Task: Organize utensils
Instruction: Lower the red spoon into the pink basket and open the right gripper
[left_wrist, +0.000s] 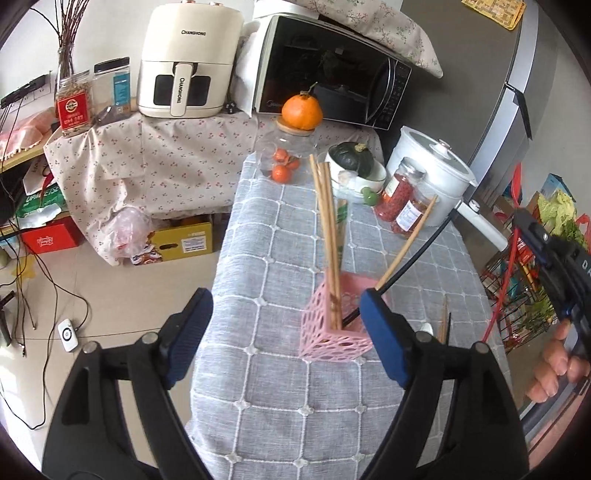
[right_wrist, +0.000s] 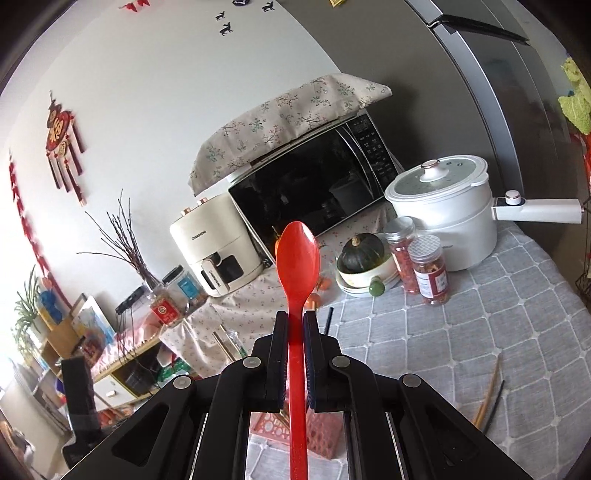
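The left gripper (left_wrist: 284, 332) stood open over the worktop (left_wrist: 280, 413), nothing between its pads, its right finger just beside the pink holder (left_wrist: 332, 332). The holder sat near the worktop's front edge, with wooden chopsticks (left_wrist: 327, 236) and a black one (left_wrist: 413, 254) leaning in it. The right gripper (right_wrist: 295, 321) was clamped on a red spoon (right_wrist: 297, 258), bowl forward. Two more chopsticks (right_wrist: 489, 391) lay on the worktop's right side.
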